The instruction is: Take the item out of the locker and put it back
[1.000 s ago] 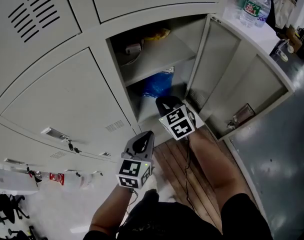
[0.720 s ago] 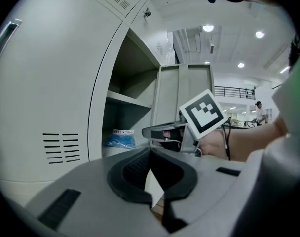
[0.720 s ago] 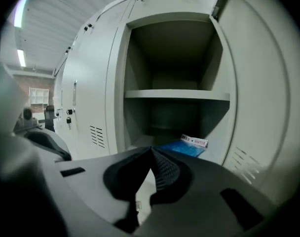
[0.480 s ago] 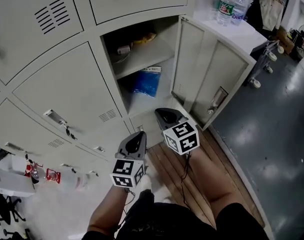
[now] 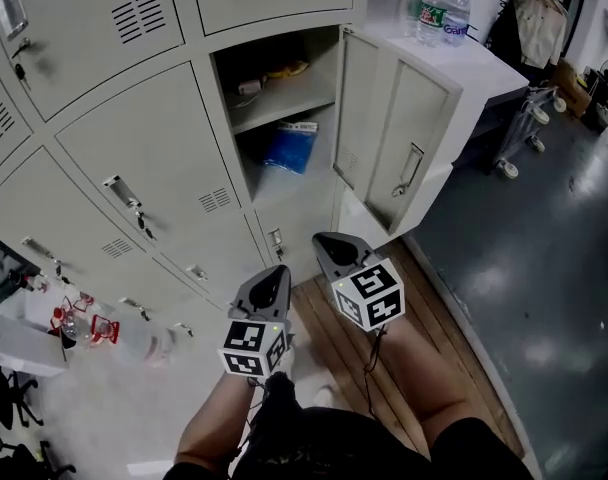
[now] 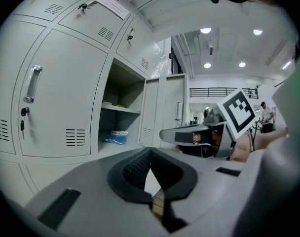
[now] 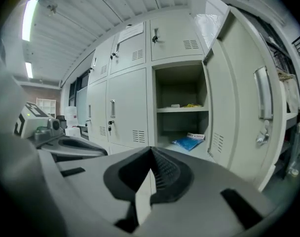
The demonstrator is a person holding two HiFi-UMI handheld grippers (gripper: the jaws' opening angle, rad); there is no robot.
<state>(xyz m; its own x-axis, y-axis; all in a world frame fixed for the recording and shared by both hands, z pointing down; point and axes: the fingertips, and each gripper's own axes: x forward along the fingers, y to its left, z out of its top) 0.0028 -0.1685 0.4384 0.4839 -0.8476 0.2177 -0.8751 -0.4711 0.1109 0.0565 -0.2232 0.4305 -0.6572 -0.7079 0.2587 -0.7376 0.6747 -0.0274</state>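
The locker (image 5: 246,78) stands open, its door (image 5: 394,138) swung out to the right. A blue bag (image 5: 289,146) lies on the locker's lower floor, and a yellow item (image 5: 284,69) sits on the shelf above. The left gripper view also shows the blue bag (image 6: 115,138), and so does the right gripper view (image 7: 188,142). My left gripper (image 5: 269,286) and right gripper (image 5: 334,250) hang side by side well in front of the locker, pointing at it. The jaws of the left gripper (image 6: 150,152) and the right gripper (image 7: 151,149) are shut on nothing.
Neighbouring locker doors are closed, some with keys (image 5: 134,218) hanging from them. Water bottles (image 5: 434,13) stand on a white table (image 5: 484,63) right of the open door. A wheeled cart (image 5: 524,138) is further right. Wooden boards (image 5: 344,338) lie under me.
Both grippers have drawn back from the locker opening and now sit farther from it. The locker looks smaller and higher in view. The blue bag has stayed inside.
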